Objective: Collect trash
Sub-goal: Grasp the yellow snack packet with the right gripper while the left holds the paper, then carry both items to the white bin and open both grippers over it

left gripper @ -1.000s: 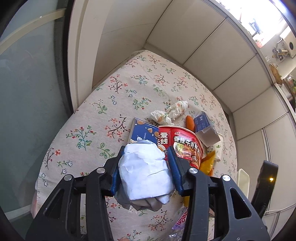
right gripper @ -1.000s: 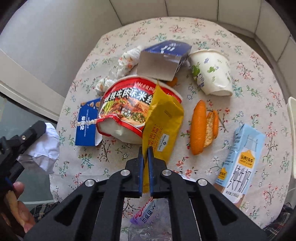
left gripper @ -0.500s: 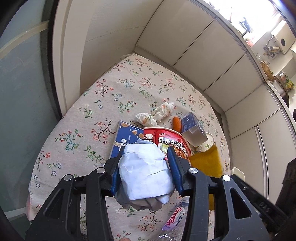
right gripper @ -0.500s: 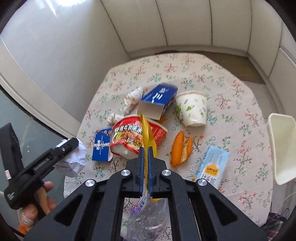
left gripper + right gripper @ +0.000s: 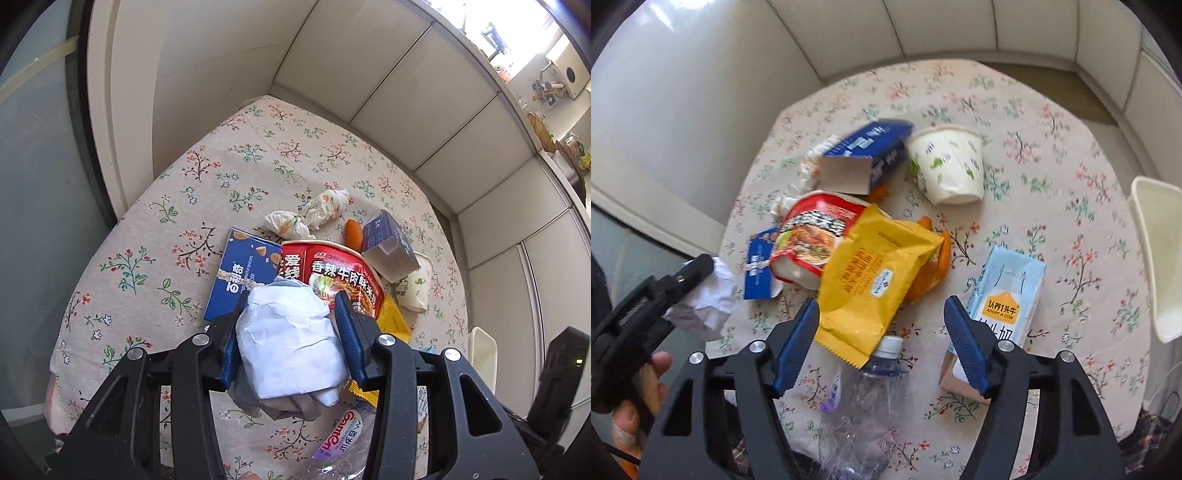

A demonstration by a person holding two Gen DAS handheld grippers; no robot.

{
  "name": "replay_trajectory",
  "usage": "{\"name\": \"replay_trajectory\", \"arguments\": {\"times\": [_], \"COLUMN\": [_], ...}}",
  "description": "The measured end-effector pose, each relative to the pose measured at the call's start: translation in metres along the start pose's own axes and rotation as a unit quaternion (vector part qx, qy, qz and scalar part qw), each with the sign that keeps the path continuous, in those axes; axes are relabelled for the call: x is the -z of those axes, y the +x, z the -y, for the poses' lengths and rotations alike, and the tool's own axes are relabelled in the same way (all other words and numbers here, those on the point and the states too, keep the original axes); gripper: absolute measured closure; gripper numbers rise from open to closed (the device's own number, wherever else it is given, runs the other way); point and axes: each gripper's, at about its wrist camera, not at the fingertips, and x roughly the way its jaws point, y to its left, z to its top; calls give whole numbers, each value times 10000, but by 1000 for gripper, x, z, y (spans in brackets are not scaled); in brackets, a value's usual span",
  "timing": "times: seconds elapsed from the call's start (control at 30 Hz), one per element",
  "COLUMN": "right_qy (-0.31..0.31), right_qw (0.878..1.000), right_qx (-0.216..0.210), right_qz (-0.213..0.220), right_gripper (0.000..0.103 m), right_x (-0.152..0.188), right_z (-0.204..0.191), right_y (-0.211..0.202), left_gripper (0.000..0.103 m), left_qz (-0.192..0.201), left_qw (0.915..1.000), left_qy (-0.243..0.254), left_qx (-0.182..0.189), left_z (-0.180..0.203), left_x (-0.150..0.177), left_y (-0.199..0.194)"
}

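Note:
My left gripper (image 5: pixel 288 339) is shut on a crumpled white paper wad (image 5: pixel 291 343) and holds it above the near left edge of the table; it also shows in the right wrist view (image 5: pixel 709 299). My right gripper (image 5: pixel 882 332) is open and empty. A yellow snack bag (image 5: pixel 871 277) lies loose just beyond its fingers, leaning on a red noodle bowl (image 5: pixel 809 236). A clear plastic bottle (image 5: pixel 864 398) lies under the right gripper.
On the floral tablecloth (image 5: pixel 1052 155) lie a paper cup (image 5: pixel 949 170), a blue open box (image 5: pixel 864 158), a flat blue biscuit box (image 5: pixel 240 273), a light blue milk carton (image 5: pixel 1001 306), orange peel (image 5: pixel 938 258) and crumpled tissues (image 5: pixel 314 214). A white bin (image 5: pixel 1156 251) stands at the right.
My right gripper has opened and let go of the yellow snack bag, which now rests on the pile. The right gripper has come lower. The left gripper still holds the paper wad.

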Motion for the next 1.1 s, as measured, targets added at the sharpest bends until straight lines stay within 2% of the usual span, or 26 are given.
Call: {"name": "replay_trajectory", "arguments": {"times": [0.17, 0.3, 0.33, 0.37, 0.4, 0.43, 0.47, 0.5, 0.57, 0.93, 1.1], "right_qy": [832, 1052, 1069, 1056, 1040, 1034, 1035, 1034, 1008, 469, 363], "right_qw": [9941, 9872, 9856, 9845, 9835, 9824, 9819, 9819, 9834, 9912, 9901], "right_qx": [-596, -1162, -1286, -1379, -1448, -1511, -1530, -1534, -1483, -1094, -953], "right_qz": [-346, -279, -240, -251, -297, -378, -421, -417, -294, 572, 960], "right_gripper": [34, 37, 44, 56, 63, 76, 84, 91, 97, 99, 99], "right_x": [0, 1, 0, 0, -1, 0, 0, -1, -2, -10, -16], "right_z": [32, 38, 38, 38, 37, 37, 36, 36, 36, 25, 43], "right_y": [36, 51, 53, 57, 62, 67, 70, 69, 66, 4, -31], "left_gripper": [59, 59, 59, 59, 59, 59, 59, 59, 59, 59, 59], "left_qz": [-172, -216, -225, -236, -250, -263, -273, -275, -256, 12, 278], "left_qw": [9998, 9997, 9997, 9997, 9997, 9996, 9995, 9995, 9995, 9999, 9994], "left_qy": [-27, 32, 25, 12, -12, -45, -80, -113, -138, -27, 101], "left_qx": [65, 56, 61, 65, 73, 87, 103, 116, 120, 110, 202], "left_z": [0, 3, 3, 2, 1, -1, -2, -3, -4, 2, 10], "left_x": [-2, -2, -3, -3, -3, -3, -3, -3, -3, -1, 2], "left_y": [10, 16, 16, 17, 17, 17, 18, 17, 17, 6, -6]}}
